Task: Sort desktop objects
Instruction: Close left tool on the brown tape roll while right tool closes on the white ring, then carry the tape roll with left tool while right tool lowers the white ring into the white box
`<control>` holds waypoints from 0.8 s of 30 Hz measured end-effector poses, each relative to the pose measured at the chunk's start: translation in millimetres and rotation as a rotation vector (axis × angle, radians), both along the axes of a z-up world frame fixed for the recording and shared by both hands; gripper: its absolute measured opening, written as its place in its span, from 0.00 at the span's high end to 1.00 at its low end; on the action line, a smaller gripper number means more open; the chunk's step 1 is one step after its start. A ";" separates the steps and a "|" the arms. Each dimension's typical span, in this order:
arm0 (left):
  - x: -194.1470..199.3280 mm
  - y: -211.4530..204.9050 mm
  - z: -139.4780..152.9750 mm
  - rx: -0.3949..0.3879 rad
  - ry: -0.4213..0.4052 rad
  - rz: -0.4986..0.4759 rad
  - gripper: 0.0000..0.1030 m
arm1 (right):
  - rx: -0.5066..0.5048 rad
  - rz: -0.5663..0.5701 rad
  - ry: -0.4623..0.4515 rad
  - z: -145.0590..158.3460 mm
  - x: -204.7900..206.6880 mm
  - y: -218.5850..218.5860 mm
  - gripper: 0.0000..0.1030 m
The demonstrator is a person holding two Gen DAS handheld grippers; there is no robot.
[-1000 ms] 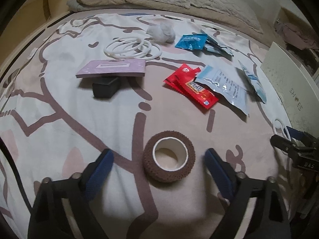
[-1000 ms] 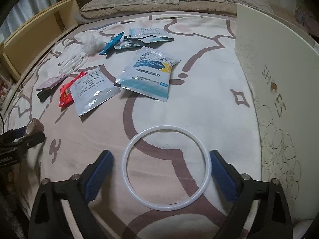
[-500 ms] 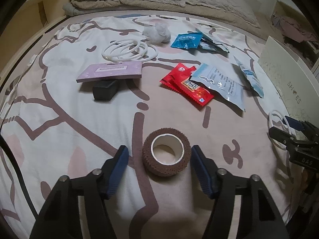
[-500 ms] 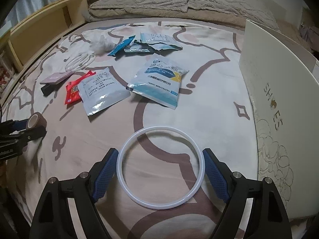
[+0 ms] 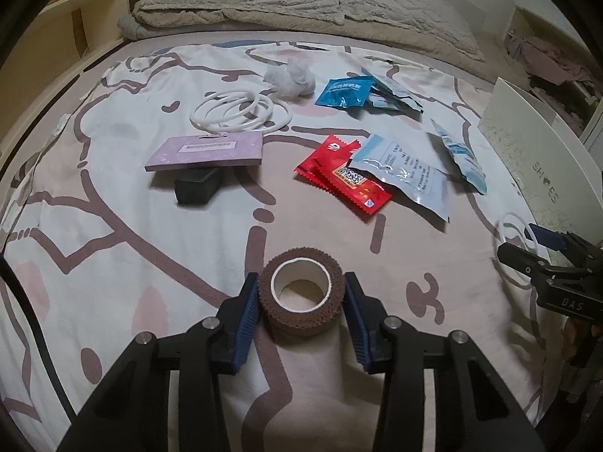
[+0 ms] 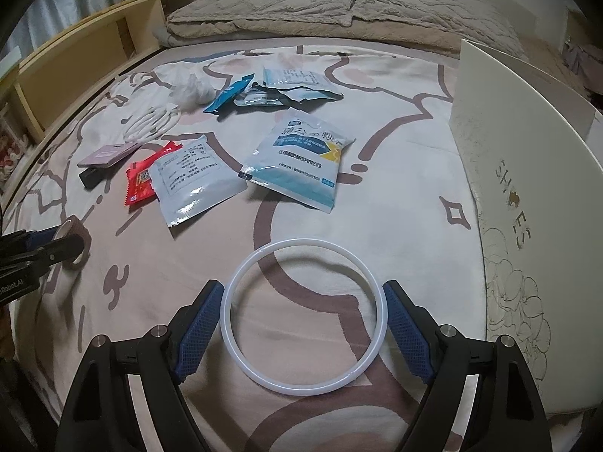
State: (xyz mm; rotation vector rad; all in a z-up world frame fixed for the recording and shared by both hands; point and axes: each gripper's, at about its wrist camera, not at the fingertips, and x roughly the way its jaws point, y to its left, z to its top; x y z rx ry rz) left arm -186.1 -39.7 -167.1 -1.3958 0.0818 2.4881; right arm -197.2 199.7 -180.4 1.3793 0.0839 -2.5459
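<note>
At the bottom middle of the left view, the left gripper [image 5: 301, 303] is closing, its pads touching the brown tape roll [image 5: 301, 295]. At the bottom middle of the right view, the right gripper [image 6: 304, 316] squeezes the white ring [image 6: 304, 314] on the bed sheet [image 6: 395, 203].

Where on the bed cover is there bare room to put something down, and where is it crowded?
Free: the cover left of the brown tape roll, below the black block; also between the white ring and the blue-white pouch. Crowded: the middle band of packets and stacked rings.
</note>
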 end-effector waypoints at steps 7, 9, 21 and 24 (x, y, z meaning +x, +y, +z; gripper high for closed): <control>2.7 3.0 5.3 0.005 0.023 -0.010 0.58 | -0.027 0.007 0.025 9.0 2.2 -0.9 0.18; 3.5 4.0 7.0 0.009 0.029 -0.012 0.58 | -0.044 0.010 0.043 15.9 4.3 -1.1 0.18; 12.8 6.7 33.0 0.087 0.100 -0.032 0.58 | -0.159 0.040 0.218 82.9 25.3 2.9 0.18; 15.8 7.5 40.9 0.107 0.126 -0.038 0.58 | -0.161 0.036 0.257 98.2 27.9 8.2 0.18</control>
